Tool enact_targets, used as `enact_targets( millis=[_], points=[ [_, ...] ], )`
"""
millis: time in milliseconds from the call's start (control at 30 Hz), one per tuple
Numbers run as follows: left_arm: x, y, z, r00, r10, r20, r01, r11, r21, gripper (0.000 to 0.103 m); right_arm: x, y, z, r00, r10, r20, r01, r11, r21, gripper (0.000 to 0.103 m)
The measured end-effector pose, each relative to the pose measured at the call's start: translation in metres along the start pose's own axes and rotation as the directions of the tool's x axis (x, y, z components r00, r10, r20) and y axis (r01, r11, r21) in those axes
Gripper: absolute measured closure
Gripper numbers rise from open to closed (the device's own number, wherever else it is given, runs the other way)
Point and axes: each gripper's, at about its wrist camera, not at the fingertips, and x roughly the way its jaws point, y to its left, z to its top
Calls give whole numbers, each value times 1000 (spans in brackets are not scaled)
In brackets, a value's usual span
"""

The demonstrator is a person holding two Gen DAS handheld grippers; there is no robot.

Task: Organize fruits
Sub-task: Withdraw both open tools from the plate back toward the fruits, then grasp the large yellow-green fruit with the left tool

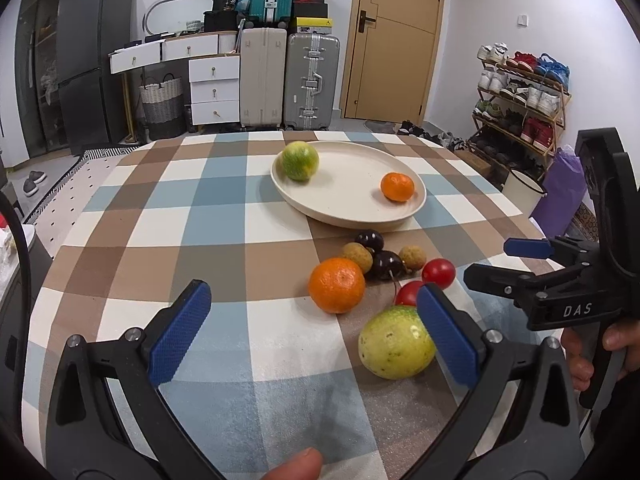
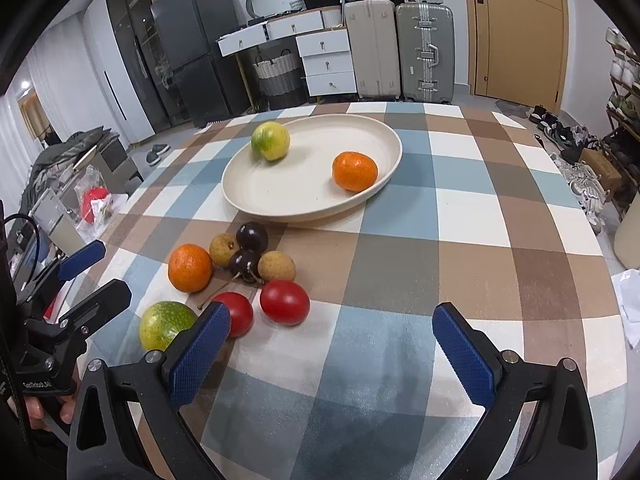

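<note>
We take the cream plate as our landmark, set on the checked tablecloth. Our left gripper hangs well short of the plate with its blue pads spread wide and nothing between them. On the plate's left part lies a green-yellow fruit, and near its right rim a small orange. In front of the plate, on the cloth, sits a loose cluster: another orange, two brown longans, two dark plums, two red tomatoes and, farthest from the plate, a second green-yellow fruit. Our right gripper hovers to the right of that cluster, its jaws wide apart and empty.
</note>
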Motion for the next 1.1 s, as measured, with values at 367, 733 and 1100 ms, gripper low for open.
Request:
enact_targets(
  millis=[367,733,1100],
  points=[
    [12,-19,-8,996,-53,-75,58,995,76,0,8,4,-9,998,-1,-58,-2,998,-61,0],
    [27,-23,-15,987,-69,-146,81,994,78,0,17,8,-10,997,11,-70,-16,997,-80,1],
    [30,-33,-17,980,-108,-170,128,985,117,15,22,10,-5,998,2,-69,-8,995,-97,4]
  ],
)
